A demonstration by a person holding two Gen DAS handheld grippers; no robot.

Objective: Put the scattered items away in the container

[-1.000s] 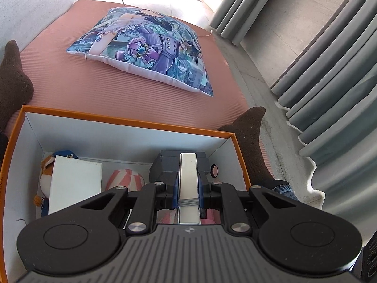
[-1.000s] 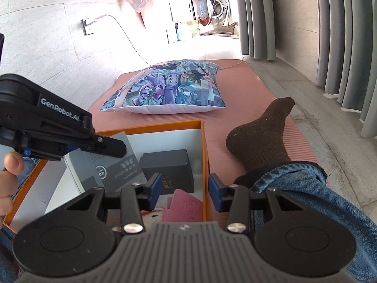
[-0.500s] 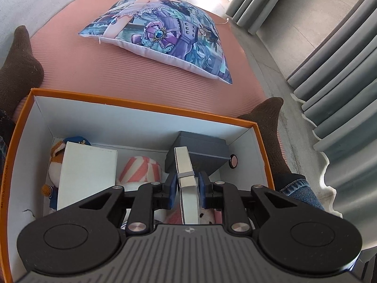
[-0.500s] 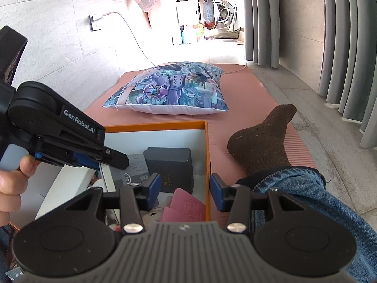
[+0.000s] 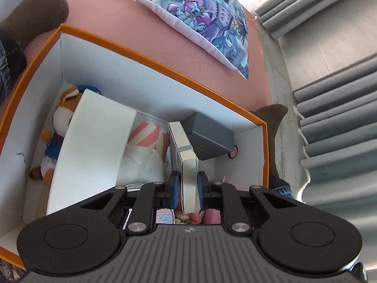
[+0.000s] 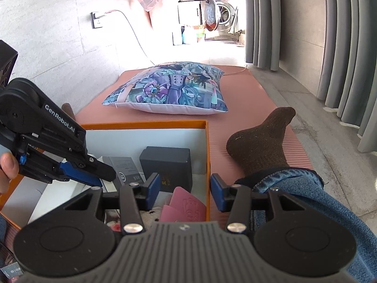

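In the left wrist view, the left gripper (image 5: 186, 189) reaches down into the orange-rimmed box (image 5: 150, 61), its two blue pads clamped on the narrow edge of a slim white-and-grey carton (image 5: 185, 155). The carton stands on edge, tilted away from the camera, and its far end lies against a dark grey box (image 5: 209, 139) near the box's right wall. To the left of the carton sit a pink-and-white striped plush (image 5: 148, 136), a flat white box (image 5: 92, 146) lying at a slant, and a fox-like plush toy in blue (image 5: 56, 129) against the left wall. The container rests on a pink mat (image 5: 141, 30), with a printed cushion (image 5: 200, 16) beyond it and a brown-socked foot (image 5: 271, 122) just outside the right wall.

In the right wrist view, the right gripper (image 6: 181, 192) hovers over the near right corner of the box (image 6: 207, 151), its fingers spread about halfway with nothing pinched between them; the box wall and a pink item (image 6: 186, 206) show in the gap below. The left gripper (image 6: 101, 178) enters from the left, held by a hand (image 6: 7, 167), with the carton (image 6: 124, 167) at its tip beside the dark grey box (image 6: 167, 167). A jeans-clad leg (image 6: 306, 193) and the socked foot (image 6: 261, 143) lie on the mat to the right.
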